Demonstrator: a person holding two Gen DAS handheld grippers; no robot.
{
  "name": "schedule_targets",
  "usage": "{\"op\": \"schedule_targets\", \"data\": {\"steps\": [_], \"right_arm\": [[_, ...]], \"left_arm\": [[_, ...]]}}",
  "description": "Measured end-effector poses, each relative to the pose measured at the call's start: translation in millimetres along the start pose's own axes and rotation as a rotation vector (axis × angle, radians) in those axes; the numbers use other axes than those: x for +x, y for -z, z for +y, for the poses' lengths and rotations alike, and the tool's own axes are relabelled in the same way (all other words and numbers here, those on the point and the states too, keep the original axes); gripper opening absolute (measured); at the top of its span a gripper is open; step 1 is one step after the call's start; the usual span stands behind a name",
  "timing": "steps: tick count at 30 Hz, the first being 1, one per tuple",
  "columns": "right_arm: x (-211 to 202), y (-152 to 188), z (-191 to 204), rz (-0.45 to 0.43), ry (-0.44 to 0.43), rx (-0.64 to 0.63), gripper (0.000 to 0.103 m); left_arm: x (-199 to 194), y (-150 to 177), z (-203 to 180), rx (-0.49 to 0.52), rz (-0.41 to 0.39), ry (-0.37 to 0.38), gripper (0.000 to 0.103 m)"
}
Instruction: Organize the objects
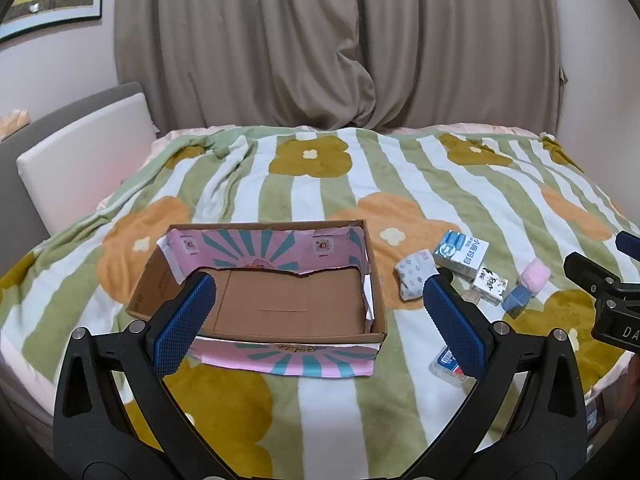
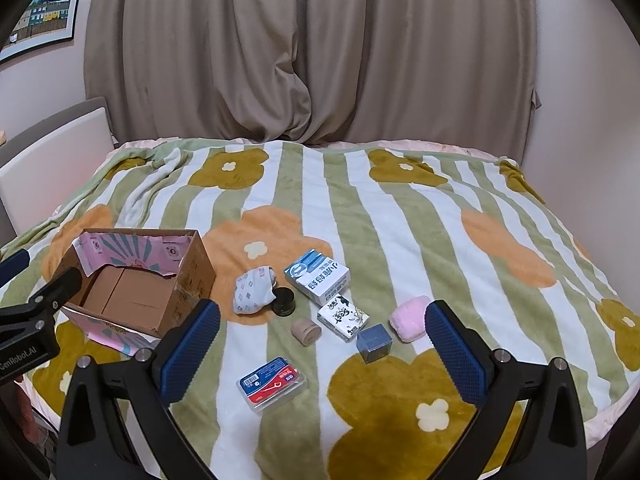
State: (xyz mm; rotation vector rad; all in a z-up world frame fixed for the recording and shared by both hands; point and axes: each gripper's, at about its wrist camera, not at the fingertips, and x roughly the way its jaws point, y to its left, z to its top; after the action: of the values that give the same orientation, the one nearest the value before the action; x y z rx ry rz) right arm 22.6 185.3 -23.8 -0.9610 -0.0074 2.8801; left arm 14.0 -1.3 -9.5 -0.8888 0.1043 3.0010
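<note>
The cardboard box (image 2: 132, 292) lies open on the bed, on the left part of the striped flower blanket (image 2: 400, 208). It has pink and teal paper on its walls, and I see nothing inside it. To the right of the box the small things are grouped near together: a rolled white sock (image 2: 253, 292), a black round jar (image 2: 285, 301) touching the sock, a blue and white tissue pack (image 2: 318, 276), a black and white packet (image 2: 342, 316) just in front of it, a beige cylinder (image 2: 306, 332), a grey-blue cube (image 2: 374, 343) and a pink fluffy roll (image 2: 410, 318) beside the cube. A clear flat case with a red and blue label (image 2: 274, 384) lies alone, nearer to me.

My left gripper (image 1: 316, 316) hangs over the box with its jaws wide apart and holds nothing. My right gripper (image 2: 320, 354) hangs over the small things, also wide apart and with nothing between its blue pads (image 2: 456, 352).

Behind the bed hangs a brown curtain (image 2: 312, 48), and a framed picture (image 2: 44, 12) is on the wall at the left.
</note>
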Motion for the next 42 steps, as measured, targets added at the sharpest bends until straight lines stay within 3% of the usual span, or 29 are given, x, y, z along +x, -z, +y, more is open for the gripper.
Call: {"op": "schedule_targets", "data": {"steps": [42], "right_arm": [[6.3, -1.0, 9.1, 0.017, -0.008, -0.012, 0.102]], "left_arm": [[0.1, 4.2, -0.4, -0.009, -0.001, 0.043, 0.103]]}}
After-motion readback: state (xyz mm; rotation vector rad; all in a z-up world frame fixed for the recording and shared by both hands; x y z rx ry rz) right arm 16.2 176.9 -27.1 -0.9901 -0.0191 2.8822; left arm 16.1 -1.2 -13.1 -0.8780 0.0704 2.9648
